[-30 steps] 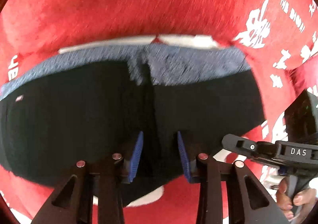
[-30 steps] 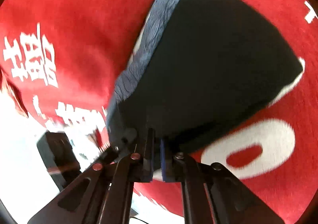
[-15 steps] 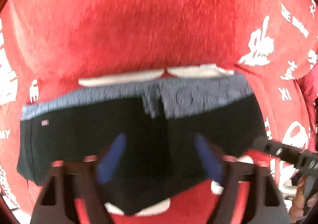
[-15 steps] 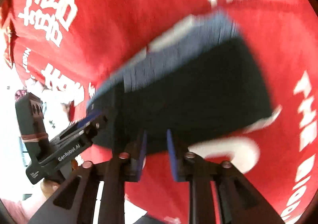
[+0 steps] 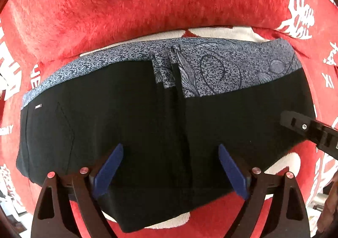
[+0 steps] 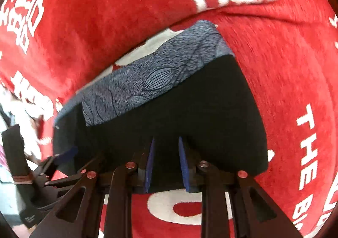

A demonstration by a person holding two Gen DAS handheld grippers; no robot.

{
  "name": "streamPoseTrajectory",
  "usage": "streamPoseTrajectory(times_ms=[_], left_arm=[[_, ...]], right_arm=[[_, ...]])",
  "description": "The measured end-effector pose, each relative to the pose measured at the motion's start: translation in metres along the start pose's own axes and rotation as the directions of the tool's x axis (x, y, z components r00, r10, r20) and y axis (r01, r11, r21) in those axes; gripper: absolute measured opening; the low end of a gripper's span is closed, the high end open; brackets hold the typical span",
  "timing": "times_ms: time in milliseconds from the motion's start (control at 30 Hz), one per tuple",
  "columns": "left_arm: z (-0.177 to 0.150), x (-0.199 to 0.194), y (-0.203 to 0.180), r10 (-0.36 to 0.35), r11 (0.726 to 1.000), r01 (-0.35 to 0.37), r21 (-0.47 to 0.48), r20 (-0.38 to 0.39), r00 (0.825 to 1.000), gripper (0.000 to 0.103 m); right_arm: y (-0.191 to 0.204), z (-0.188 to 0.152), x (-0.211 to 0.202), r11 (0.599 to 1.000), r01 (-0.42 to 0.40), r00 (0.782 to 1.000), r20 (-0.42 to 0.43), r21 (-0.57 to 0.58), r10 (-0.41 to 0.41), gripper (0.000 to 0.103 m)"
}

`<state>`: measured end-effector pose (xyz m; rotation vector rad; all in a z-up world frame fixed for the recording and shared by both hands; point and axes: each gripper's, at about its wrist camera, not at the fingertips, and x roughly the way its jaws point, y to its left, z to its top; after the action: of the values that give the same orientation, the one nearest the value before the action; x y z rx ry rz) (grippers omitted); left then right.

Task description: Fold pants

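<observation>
Both grippers are found unclenched above folded pants (image 5: 131, 124): left (image 5: 170, 172) just widened, right (image 6: 166, 166) narrowly parted, nothing gripped.

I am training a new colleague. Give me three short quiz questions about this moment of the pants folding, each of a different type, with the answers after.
1. True or false: the left gripper is clamped shut on the black pants.
2. Multiple choice: what lies under the pants? A) a bare wooden table B) a red blanket with white print C) a blue plastic tray
3. Fill in: the patterned band along the far edge of the pants is ____ in colour.

Key
1. False: its jaws stand wide apart and have just been opening.
2. B
3. Blue-grey
</observation>
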<state>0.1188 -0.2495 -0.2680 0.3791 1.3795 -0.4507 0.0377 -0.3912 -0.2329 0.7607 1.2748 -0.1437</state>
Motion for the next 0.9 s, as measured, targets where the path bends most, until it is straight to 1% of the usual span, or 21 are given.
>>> streamPoseTrajectory(times_ms=[133,233,267,400,533,833,900], left_arm=[[-0.007,0.002,0.0,-0.001,1.0,0.001,-0.017,0.0,1.0,0.092],[-0.009,0.002,0.0,0.005,1.0,-0.005,-0.016,0.005,1.0,0.092],[-0.01,0.001,-0.001,0.006,1.0,-0.006,-0.017,0.005,1.0,0.092],[-0.01,0.001,-0.001,0.01,1.0,-0.01,-0.017,0.004,1.0,0.092],[-0.008,0.001,-0.002,0.015,1.0,-0.015,-0.019,0.004,1.0,0.092],[-0.008,0.0,-0.003,0.019,1.0,-0.019,-0.017,0.007,1.0,0.092],[-0.008,0.0,-0.002,0.019,1.0,-0.018,-0.018,0.007,1.0,0.092]], right_arm=[[0.026,0.002,0.009,0.993,0.081,0.996,-0.017,-0.09,-0.083,0.027],[0.036,-0.004,0.014,0.985,0.114,0.993,-0.01,-0.13,-0.116,0.031],[0.049,-0.002,0.023,0.983,0.119,0.993,-0.009,-0.137,-0.121,0.033],[0.063,-0.005,0.031,0.979,0.13,0.991,-0.004,-0.157,-0.132,0.037],[0.068,-0.006,0.032,0.979,0.125,0.992,-0.006,-0.161,-0.128,0.037],[0.061,-0.005,0.029,0.979,0.122,0.992,-0.008,-0.163,-0.125,0.037],[0.055,-0.003,0.026,0.98,0.12,0.992,-0.008,-0.16,-0.123,0.037]])
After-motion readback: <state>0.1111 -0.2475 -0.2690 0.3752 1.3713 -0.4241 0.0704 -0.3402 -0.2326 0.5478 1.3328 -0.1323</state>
